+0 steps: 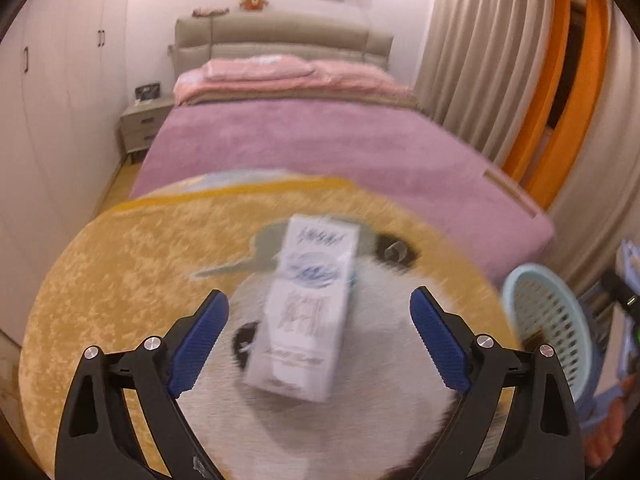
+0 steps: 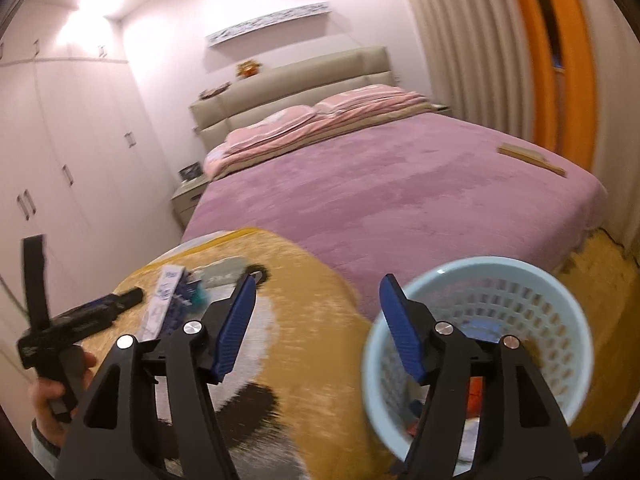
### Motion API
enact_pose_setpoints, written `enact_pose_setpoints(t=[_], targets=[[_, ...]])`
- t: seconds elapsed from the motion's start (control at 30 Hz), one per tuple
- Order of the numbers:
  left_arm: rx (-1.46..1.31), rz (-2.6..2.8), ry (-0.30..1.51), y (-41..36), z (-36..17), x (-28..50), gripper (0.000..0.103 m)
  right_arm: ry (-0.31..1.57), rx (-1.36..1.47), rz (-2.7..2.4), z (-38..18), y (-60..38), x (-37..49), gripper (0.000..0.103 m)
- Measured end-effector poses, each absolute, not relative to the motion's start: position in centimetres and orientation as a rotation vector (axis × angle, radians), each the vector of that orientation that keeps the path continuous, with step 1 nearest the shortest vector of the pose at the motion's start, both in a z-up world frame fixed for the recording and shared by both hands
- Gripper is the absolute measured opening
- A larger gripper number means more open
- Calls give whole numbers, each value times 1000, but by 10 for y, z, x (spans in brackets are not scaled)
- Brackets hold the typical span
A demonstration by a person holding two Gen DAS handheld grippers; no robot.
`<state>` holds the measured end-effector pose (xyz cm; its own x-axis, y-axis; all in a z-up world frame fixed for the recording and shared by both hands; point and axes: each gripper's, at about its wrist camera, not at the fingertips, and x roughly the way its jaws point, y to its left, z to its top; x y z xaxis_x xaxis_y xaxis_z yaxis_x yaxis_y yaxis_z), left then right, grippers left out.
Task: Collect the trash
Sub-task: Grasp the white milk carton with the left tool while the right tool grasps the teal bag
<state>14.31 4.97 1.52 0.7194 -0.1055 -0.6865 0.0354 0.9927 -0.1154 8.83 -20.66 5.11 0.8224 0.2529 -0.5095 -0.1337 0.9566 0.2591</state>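
Left gripper (image 1: 316, 320) was spread wide, nothing held. Carton (image 1: 306, 308) lay flat mid-rug (image 1: 120, 264), between the jaws, untouched. Judged light, thin-walled, crushable; long side faces best pinched gently.

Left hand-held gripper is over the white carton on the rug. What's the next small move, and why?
Probably lower the left hand-held gripper straight onto the white carton and close. Its jaws are open, the carton lies flat on the round rug between them, untouched, and the blue basket waits beside the rug.
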Motion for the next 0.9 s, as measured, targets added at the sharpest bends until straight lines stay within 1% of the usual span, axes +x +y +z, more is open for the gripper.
enact_pose_setpoints(t=[0.23, 0.3, 0.37, 0.4, 0.43, 0.47, 0.53, 0.6, 0.73, 0.9], targets=[[-50, -58, 851, 53, -16, 161, 90, 612, 144, 287, 50, -149, 111, 61], [-41, -56, 865, 51, -21, 166, 87, 622, 122, 295, 51, -137, 116, 61], [-35, -58, 874, 50, -24, 168, 77, 634, 108, 305, 51, -127, 121, 61], [-30, -60, 882, 50, -26, 171, 74, 642, 100, 309, 50, -122, 123, 61], [-30, -62, 889, 50, -28, 171, 63, 649, 92, 315, 50, -117, 125, 61], [-36, -70, 895, 50, -29, 172, 55, 654, 88, 320, 50, -114, 128, 61], [-56, -77, 879, 54, -28, 168, 54, 667, 75, 334, 48, -104, 135, 62], [-78, -66, 856, 64, -22, 160, 54, 676, 56, 339, 44, -92, 142, 65], [-147, -24, 811, 97, -11, 140, 54, 712, 30, 370, 29, -68, 159, 69], [-175, 94, 792, 138, -20, 131, 54, 780, -9, 423, 2, -28, 185, 71]])
